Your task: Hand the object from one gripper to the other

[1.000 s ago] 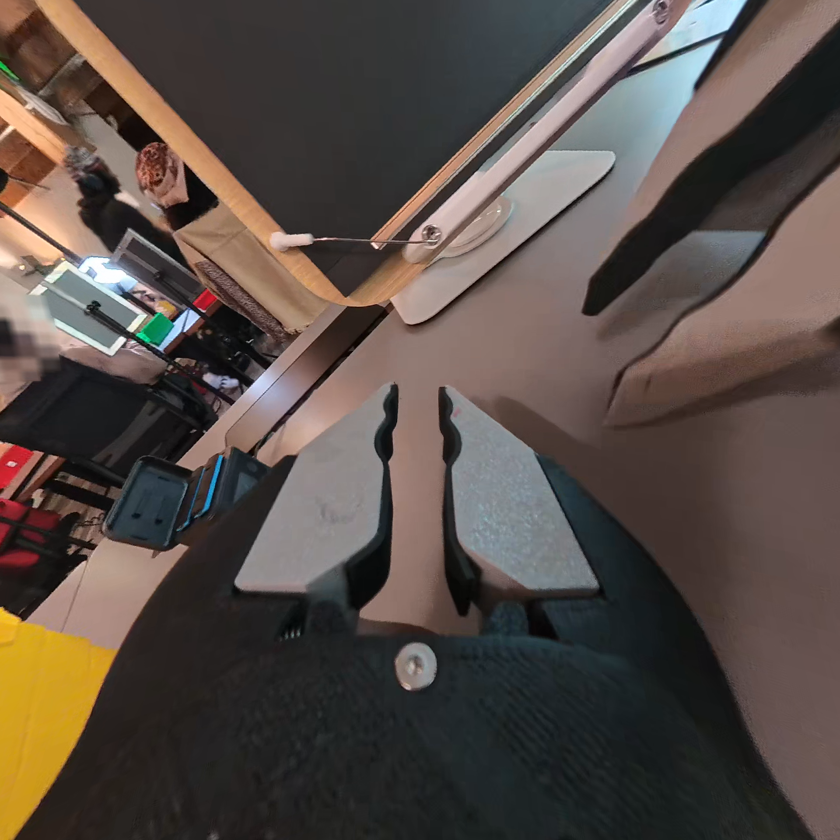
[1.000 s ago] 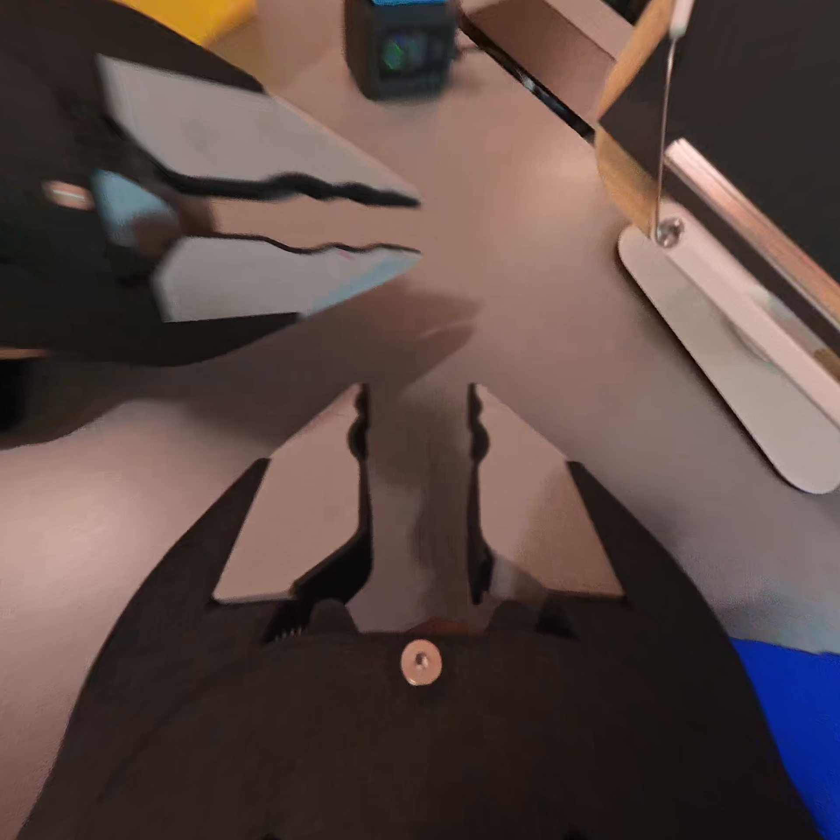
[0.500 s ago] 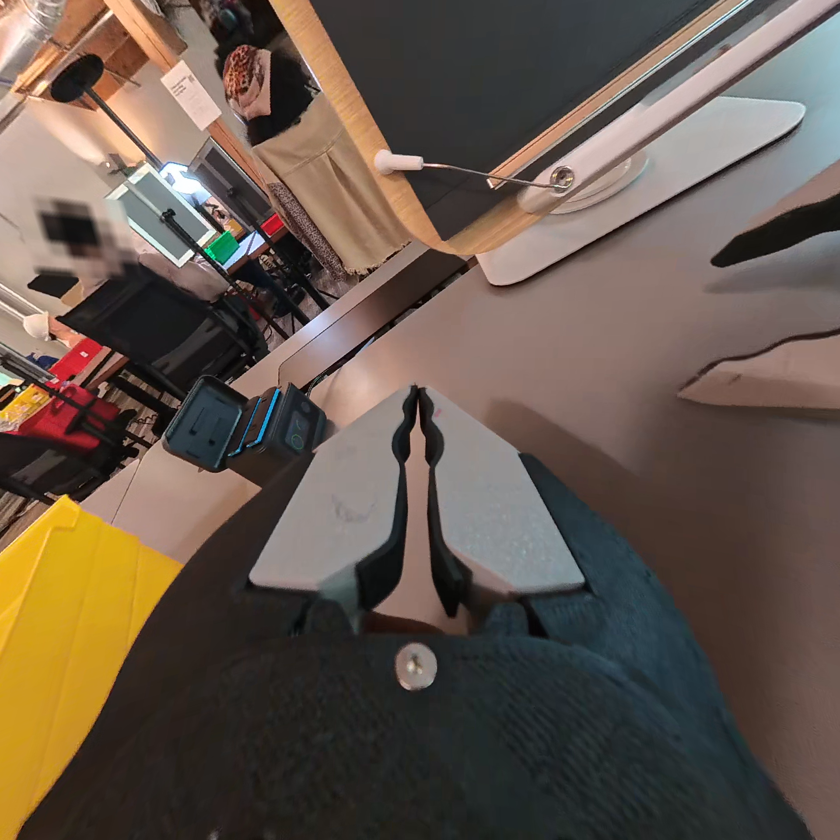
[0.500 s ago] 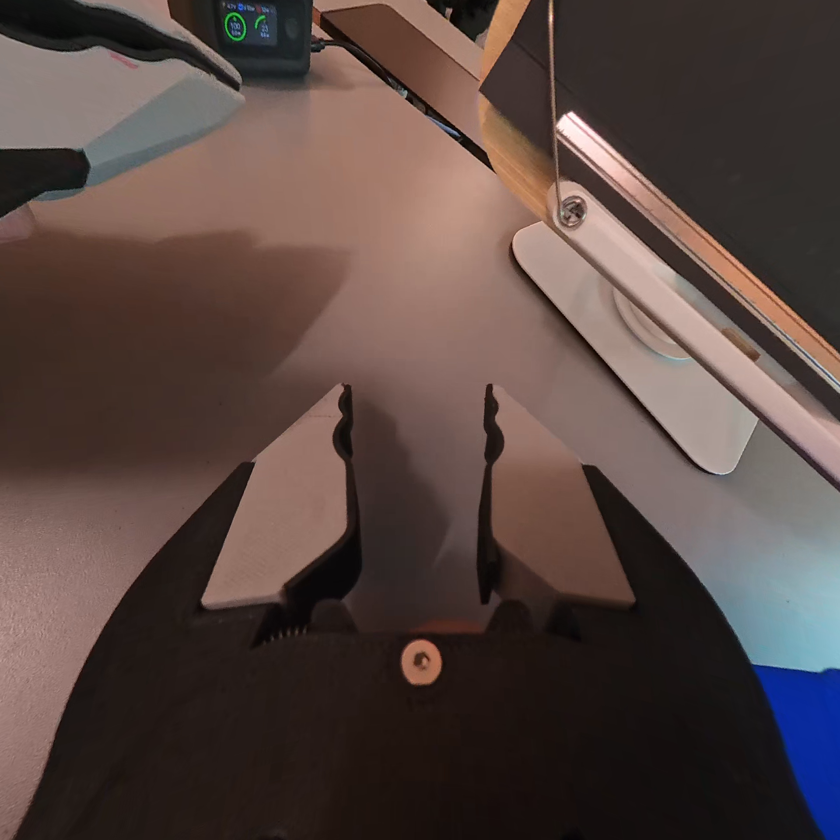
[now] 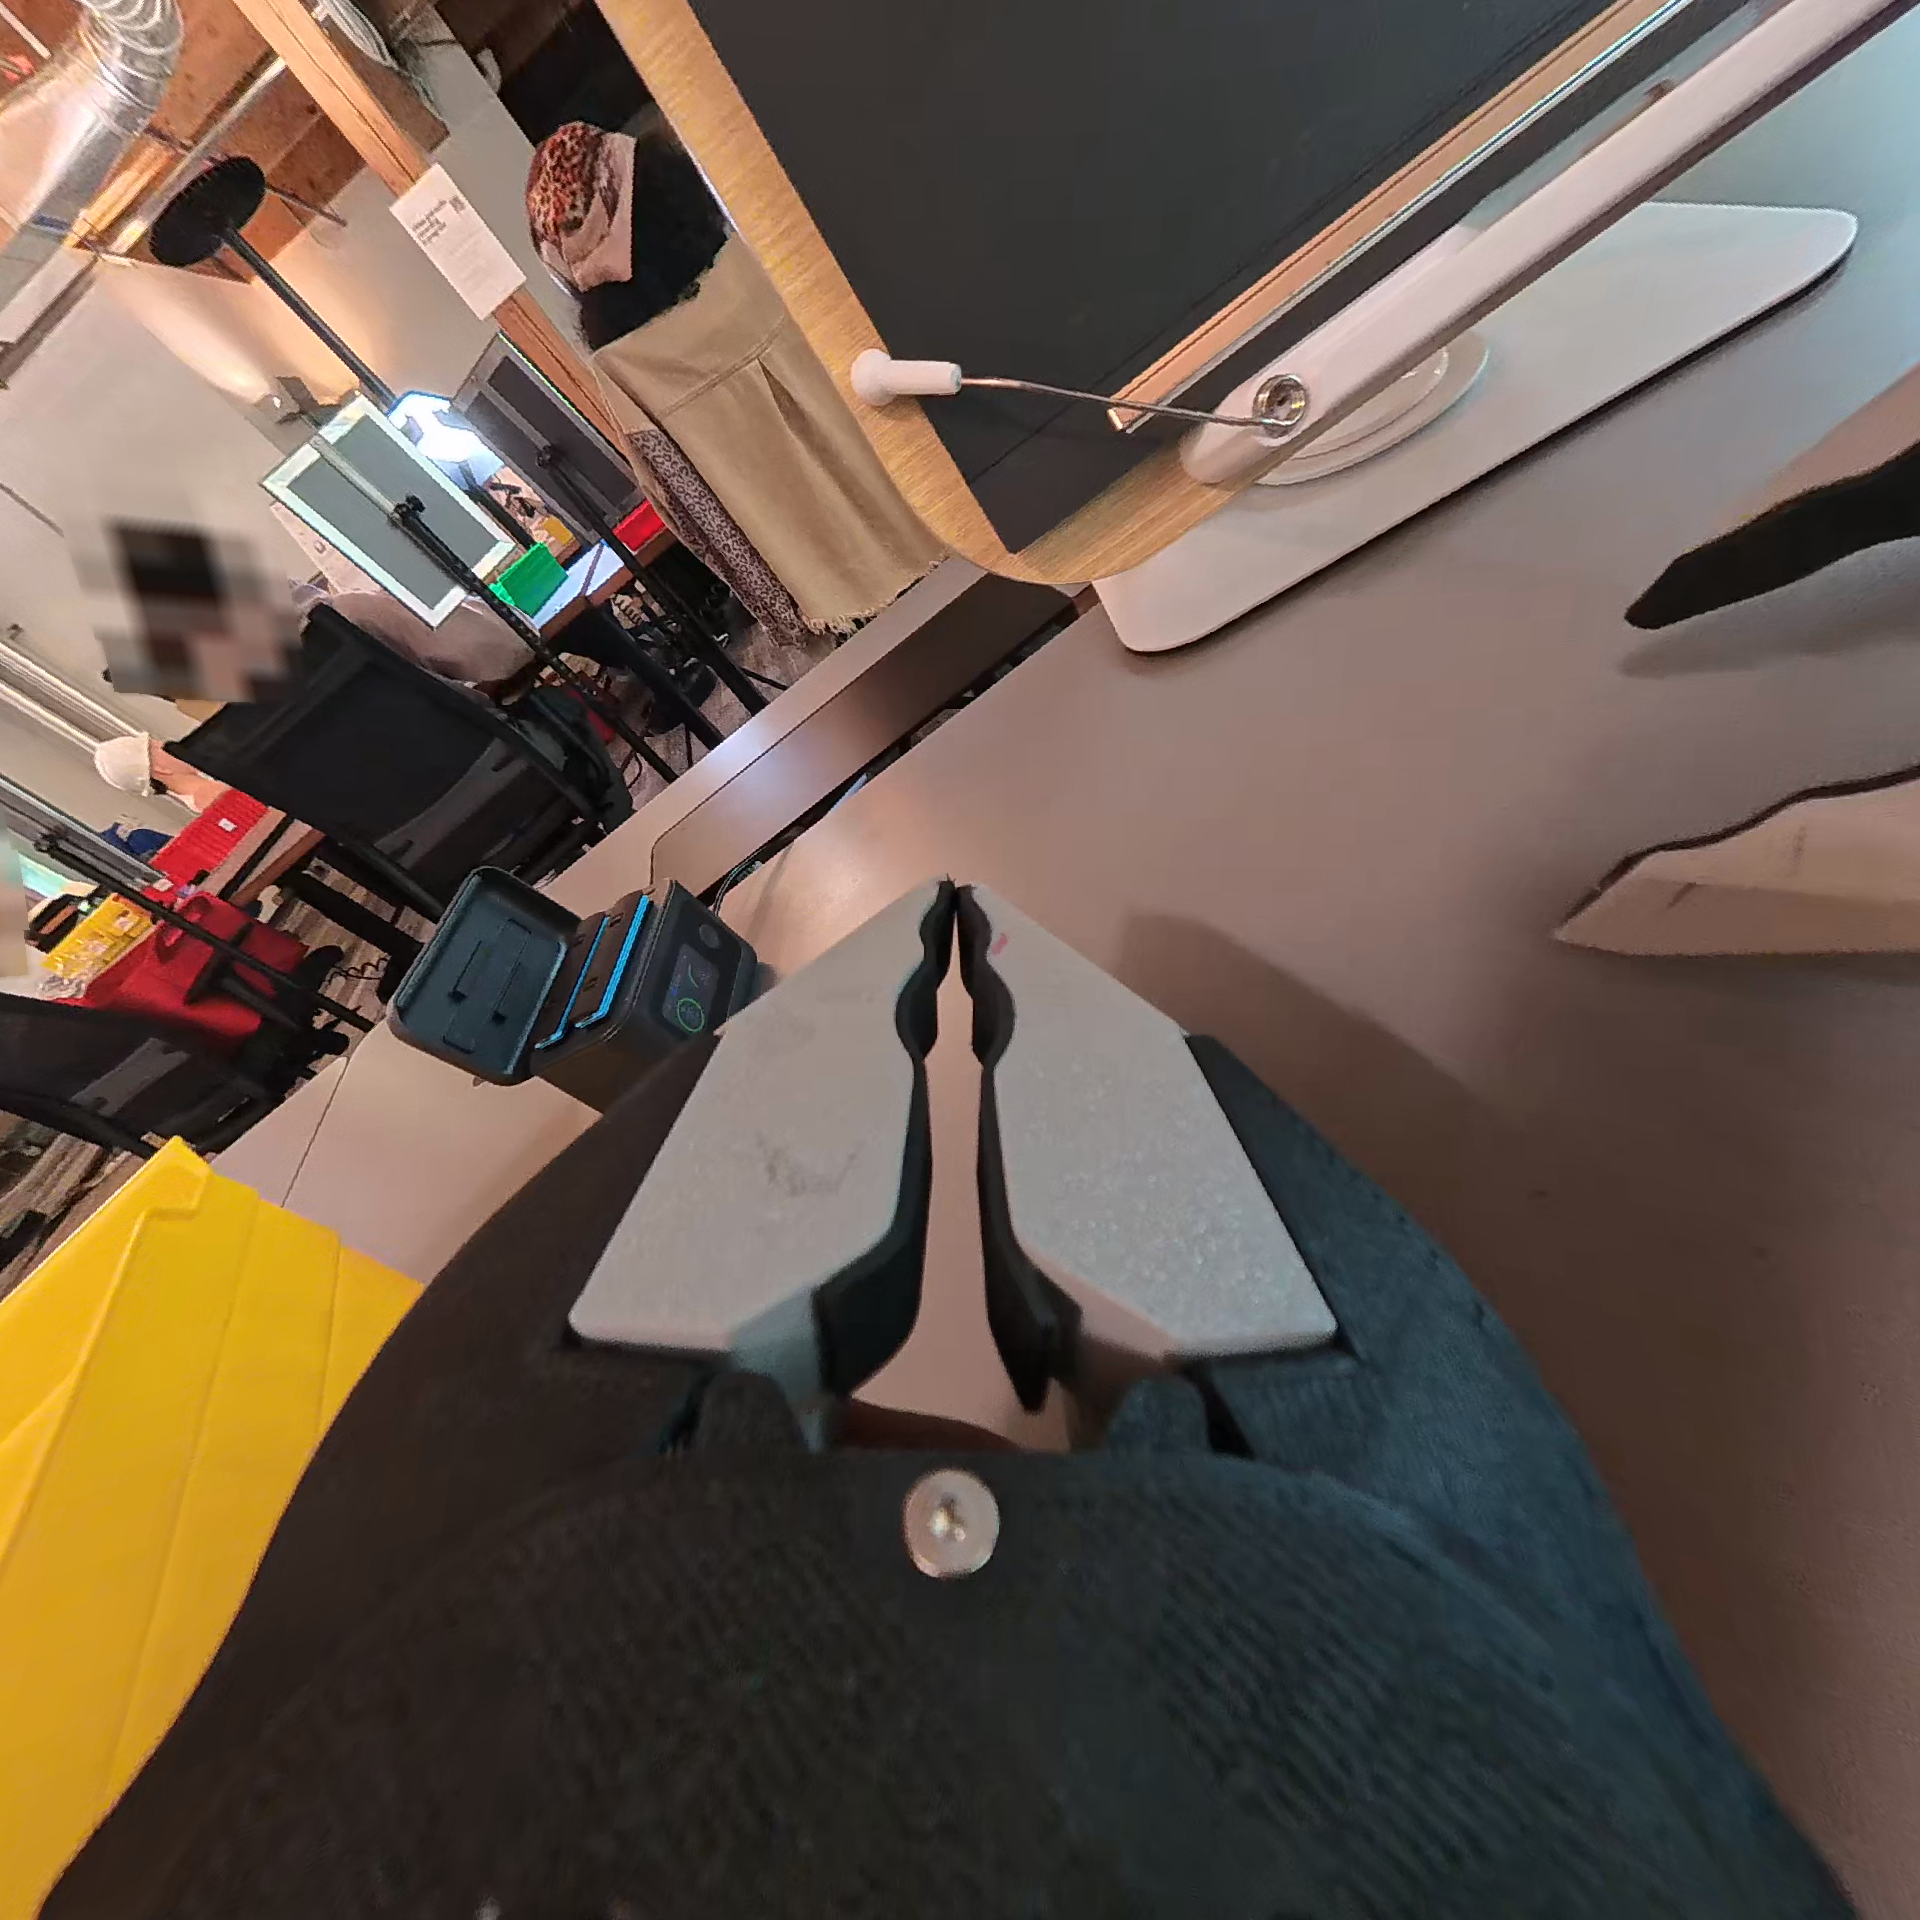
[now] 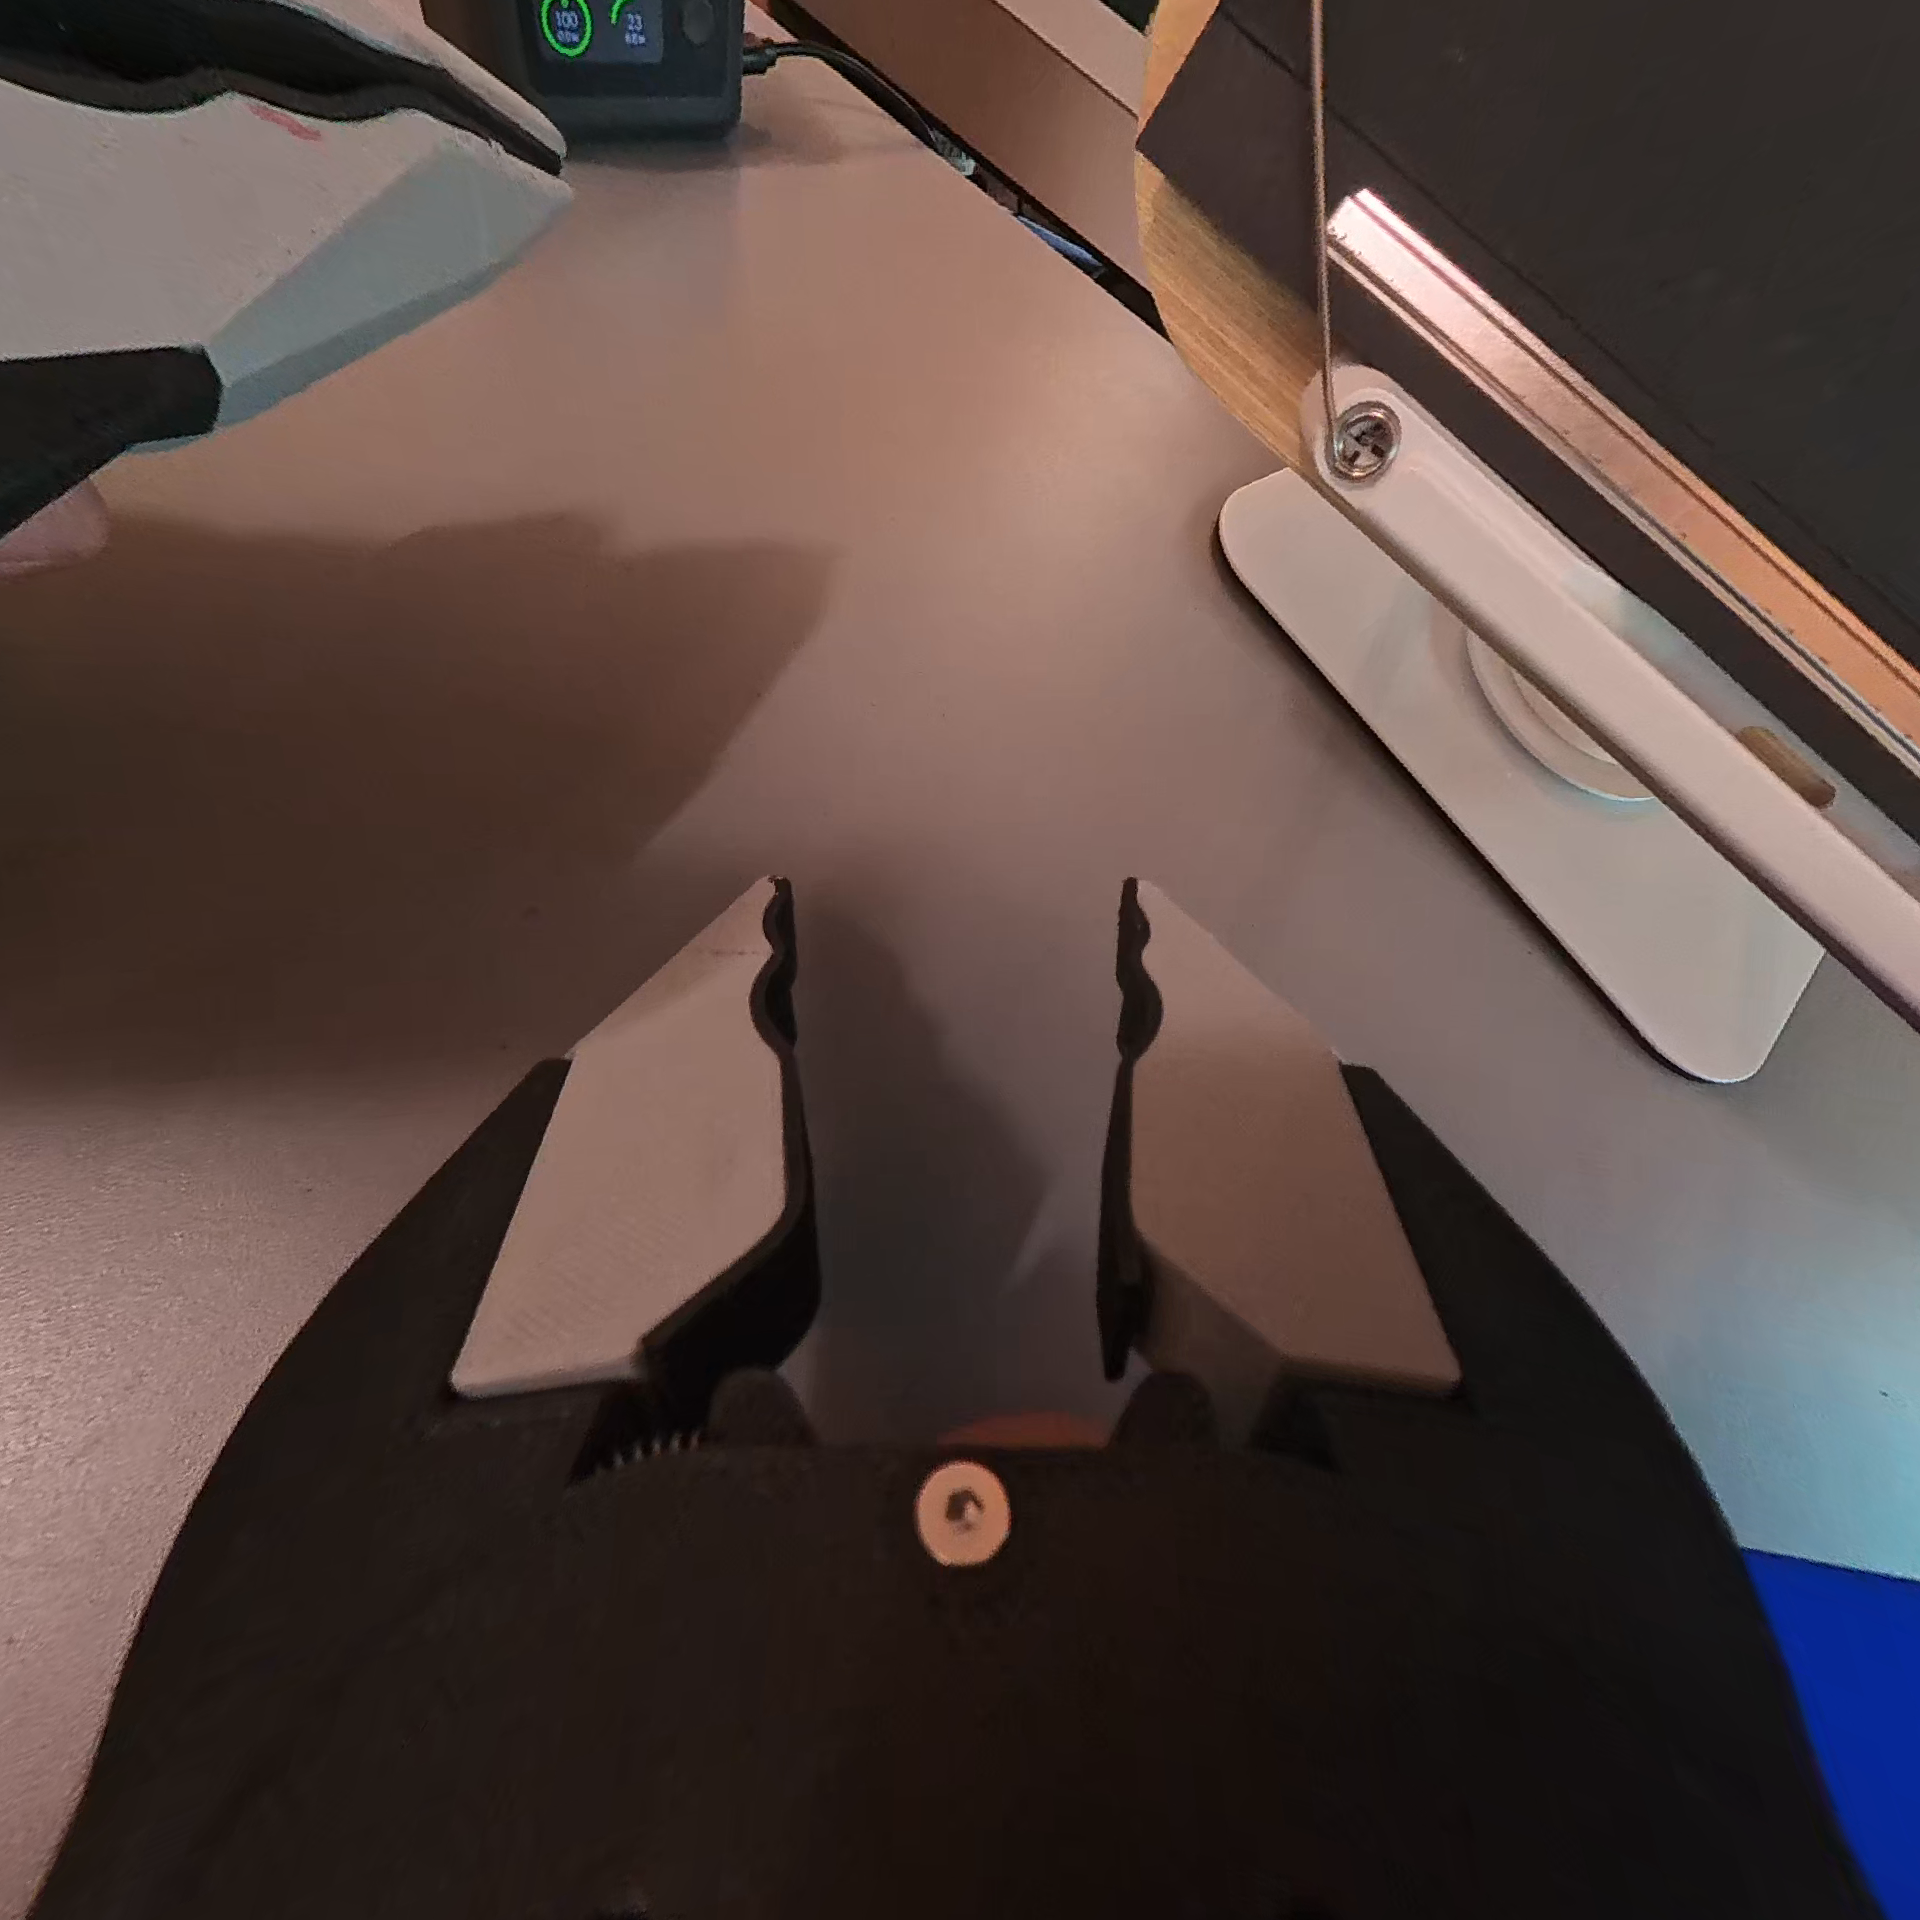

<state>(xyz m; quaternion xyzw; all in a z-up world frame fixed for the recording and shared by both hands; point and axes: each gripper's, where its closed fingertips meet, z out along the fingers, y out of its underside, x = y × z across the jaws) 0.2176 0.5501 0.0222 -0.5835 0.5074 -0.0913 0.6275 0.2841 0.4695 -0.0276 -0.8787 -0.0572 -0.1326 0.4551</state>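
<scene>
No object to hand over shows in either view. My left gripper (image 5: 956,894) is shut and empty, its tips touching, low over the grey-brown table (image 5: 1299,790). It also shows at the upper left of the right wrist view (image 6: 520,135). My right gripper (image 6: 956,888) is open and empty over the same table. Its two fingers (image 5: 1745,883) show spread apart at the right edge of the left wrist view.
A monitor (image 5: 1091,187) on a white stand base (image 6: 1507,790) stands at the back right. A small dark charger with a lit screen (image 5: 623,987) sits at the table's far left. A yellow bin (image 5: 145,1403) and a blue thing (image 6: 1839,1704) lie close by. The left gripper's tips are roughly 12 cm from the right gripper's.
My left gripper has shut from slightly open to tips touching. My right gripper has opened wider. Both have drawn apart, the left one sliding toward the upper left of the right wrist view.
</scene>
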